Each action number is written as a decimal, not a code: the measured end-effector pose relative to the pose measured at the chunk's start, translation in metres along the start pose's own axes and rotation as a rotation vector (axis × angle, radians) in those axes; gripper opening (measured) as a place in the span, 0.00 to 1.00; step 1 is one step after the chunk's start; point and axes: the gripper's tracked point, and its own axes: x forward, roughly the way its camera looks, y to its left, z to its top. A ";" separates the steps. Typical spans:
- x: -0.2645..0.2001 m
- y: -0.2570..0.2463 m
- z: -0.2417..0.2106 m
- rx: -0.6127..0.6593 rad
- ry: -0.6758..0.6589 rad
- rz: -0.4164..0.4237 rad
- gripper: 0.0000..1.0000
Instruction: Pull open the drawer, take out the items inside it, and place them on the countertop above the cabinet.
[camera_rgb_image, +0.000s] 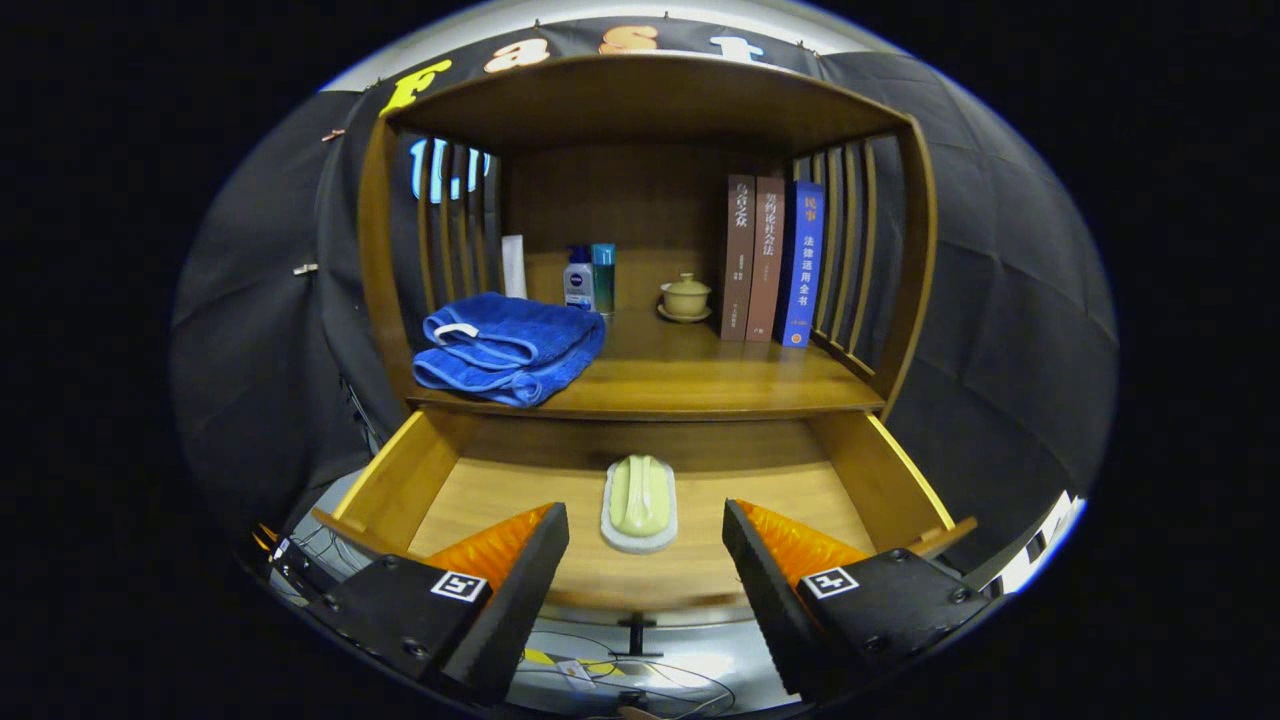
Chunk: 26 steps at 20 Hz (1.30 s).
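Brush (640, 502) in open drawer (400, 480), just ahead of spread gripper (646, 540)

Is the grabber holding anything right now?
No, nothing is held. The gripper is open, its fingers spread apart above the open drawer, with the green brush lying between and just beyond them.

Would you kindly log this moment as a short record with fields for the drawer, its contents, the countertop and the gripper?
drawer: drawer pulled open
contents: pale green brush on a white base, lying ahead of the fingers
countertop: folded blue towel, two bottles, lidded cup, three upright books
gripper: gripper open, holding nothing
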 end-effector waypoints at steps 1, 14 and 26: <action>0.015 0.002 0.002 0.001 0.040 0.004 0.98; 0.131 0.001 -0.037 -0.048 0.510 -0.004 0.90; 0.147 -0.002 -0.066 -0.043 0.646 -0.026 0.38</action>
